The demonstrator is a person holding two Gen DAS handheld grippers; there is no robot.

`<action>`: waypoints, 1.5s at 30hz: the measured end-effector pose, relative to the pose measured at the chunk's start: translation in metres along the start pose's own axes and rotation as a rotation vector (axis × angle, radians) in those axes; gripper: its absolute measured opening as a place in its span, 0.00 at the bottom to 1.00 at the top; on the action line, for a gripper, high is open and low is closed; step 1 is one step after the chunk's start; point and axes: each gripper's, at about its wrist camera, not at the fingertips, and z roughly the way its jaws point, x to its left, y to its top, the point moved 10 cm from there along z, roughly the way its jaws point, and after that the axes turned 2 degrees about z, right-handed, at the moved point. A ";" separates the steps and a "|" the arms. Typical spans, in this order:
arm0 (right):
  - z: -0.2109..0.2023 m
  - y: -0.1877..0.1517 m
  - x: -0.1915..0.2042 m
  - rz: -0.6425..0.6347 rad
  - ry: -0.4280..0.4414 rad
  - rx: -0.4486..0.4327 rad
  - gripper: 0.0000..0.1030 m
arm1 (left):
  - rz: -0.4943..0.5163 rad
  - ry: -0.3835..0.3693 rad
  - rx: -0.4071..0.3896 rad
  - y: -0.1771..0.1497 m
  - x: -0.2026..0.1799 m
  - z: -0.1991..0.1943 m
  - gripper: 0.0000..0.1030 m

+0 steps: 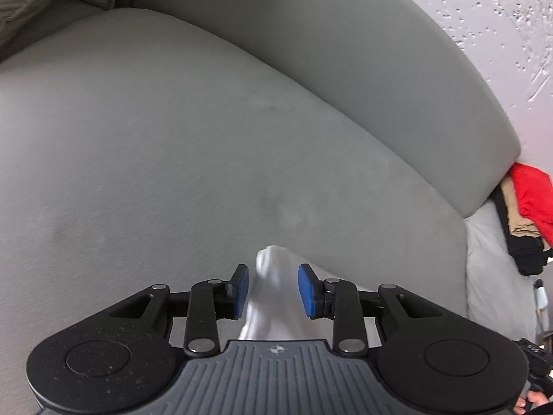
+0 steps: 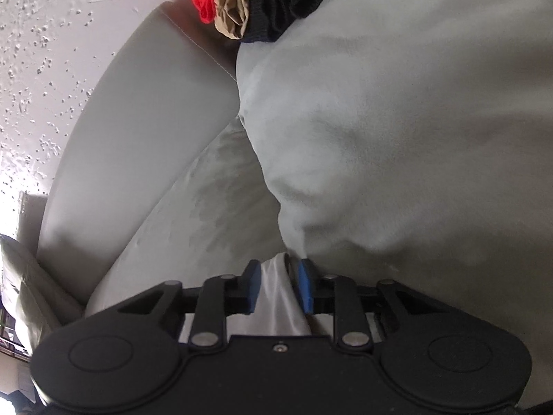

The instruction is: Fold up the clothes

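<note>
A white garment (image 1: 271,297) passes between the blue pads of my left gripper (image 1: 273,290) above the grey sofa seat (image 1: 172,173). The jaws stand apart with a gap on each side of the cloth. My right gripper (image 2: 278,287) is closed on a fold of the same white garment (image 2: 276,294), which fills the space between its pads, low over the sofa cushion (image 2: 414,138). The rest of the garment is hidden under both grippers.
A stack of folded clothes, red, tan and black (image 1: 525,214), lies at the sofa's right end; it also shows in the right wrist view (image 2: 252,3). The sofa backrest (image 1: 345,52) and a textured white wall (image 1: 484,7) stand behind. An olive cloth (image 1: 27,0) lies far left.
</note>
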 end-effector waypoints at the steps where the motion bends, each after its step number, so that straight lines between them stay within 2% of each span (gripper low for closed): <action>1: 0.001 0.000 -0.001 0.005 -0.001 0.001 0.20 | 0.002 0.003 0.001 0.000 0.000 0.001 0.26; 5: 0.010 0.000 0.000 0.011 -0.004 0.019 0.20 | -0.006 0.007 0.032 -0.003 0.000 0.008 0.19; 11: 0.015 -0.001 0.004 0.013 -0.003 0.022 0.20 | -0.043 0.005 0.040 -0.001 0.004 0.012 0.15; 20: 0.016 0.001 0.000 0.085 0.039 0.014 0.20 | -0.116 -0.040 0.044 0.000 0.004 0.023 0.15; 21: 0.017 0.001 -0.001 0.098 0.042 0.011 0.20 | -0.099 -0.020 0.035 0.000 0.003 0.022 0.14; 22: 0.018 0.002 -0.002 0.110 0.044 0.009 0.19 | -0.082 -0.001 0.026 0.000 0.002 0.022 0.06; 23: 0.020 0.002 -0.003 0.108 0.033 0.006 0.12 | -0.065 0.019 0.017 0.000 0.001 0.021 0.01; 24: 0.022 0.002 -0.004 0.104 0.021 0.004 0.06 | -0.048 0.039 0.008 0.000 0.000 0.020 0.01; 26: 0.024 0.000 -0.003 0.052 -0.019 0.000 0.04 | -0.015 0.078 -0.010 -0.001 -0.002 0.019 0.01; 31: 0.012 0.002 0.012 -0.186 -0.164 -0.119 0.03 | 0.069 0.175 -0.055 -0.001 -0.006 0.015 0.02; 34: 0.015 0.002 0.013 -0.255 -0.230 -0.130 0.03 | 0.119 0.228 -0.059 -0.002 -0.008 0.017 0.02; 36: 0.020 0.001 0.013 -0.281 -0.247 -0.110 0.03 | 0.154 0.252 -0.049 -0.004 -0.010 0.019 0.06; 37: 0.023 0.000 0.014 -0.292 -0.252 -0.096 0.02 | 0.167 0.271 -0.057 -0.004 -0.010 0.017 0.13; 40: 0.016 -0.001 0.022 -0.329 -0.236 -0.104 0.09 | 0.167 0.314 -0.125 -0.002 -0.008 -0.011 0.22; 42: 0.002 -0.002 0.031 -0.339 -0.223 -0.143 0.26 | 0.174 0.278 -0.201 0.000 -0.017 -0.034 0.23; 44: -0.014 -0.006 0.045 -0.340 -0.178 -0.197 0.29 | 0.187 0.226 -0.265 0.001 -0.029 -0.053 0.23; 45: -0.019 -0.009 0.055 -0.337 -0.121 -0.208 0.29 | 0.214 0.158 -0.265 -0.001 -0.045 -0.053 0.23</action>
